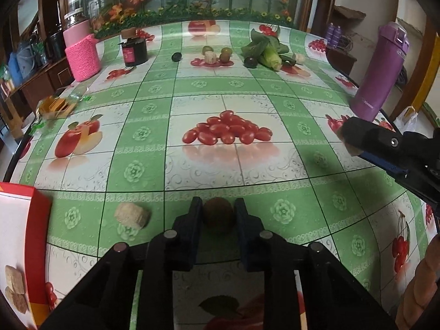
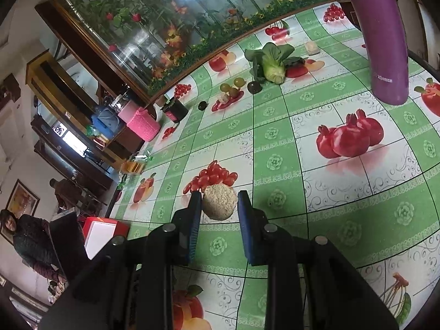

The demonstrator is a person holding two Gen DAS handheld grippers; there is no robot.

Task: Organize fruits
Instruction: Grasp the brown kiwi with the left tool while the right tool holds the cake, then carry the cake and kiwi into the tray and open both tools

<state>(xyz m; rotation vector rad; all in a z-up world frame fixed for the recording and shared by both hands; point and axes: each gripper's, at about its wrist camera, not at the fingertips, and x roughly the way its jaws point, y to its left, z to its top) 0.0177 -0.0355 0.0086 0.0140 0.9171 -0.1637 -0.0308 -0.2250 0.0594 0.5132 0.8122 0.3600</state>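
Gripping a brown round fruit (image 1: pixel 218 214), likely a kiwi, the left gripper (image 1: pixel 217 213) has both pads pressed on it low over the table (image 1: pixel 192 88) near its front edge. Right gripper (image 2: pixel 220 202) holds a beige puffed-grain cake (image 2: pixel 220 202), off to the right. Second cake (image 1: pixel 132 216) lies just left of the kiwi; red box (image 1: pixel 41 220) stands at front-left edge. More fruits (image 1: pixel 217 52) sit far across; path between is open.

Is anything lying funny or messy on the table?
Yes. A bok choy lies flopped on its side at the far end, with small fruits scattered loose beside it. A beige block sits alone by the red box. Nothing looks spilled or broken.
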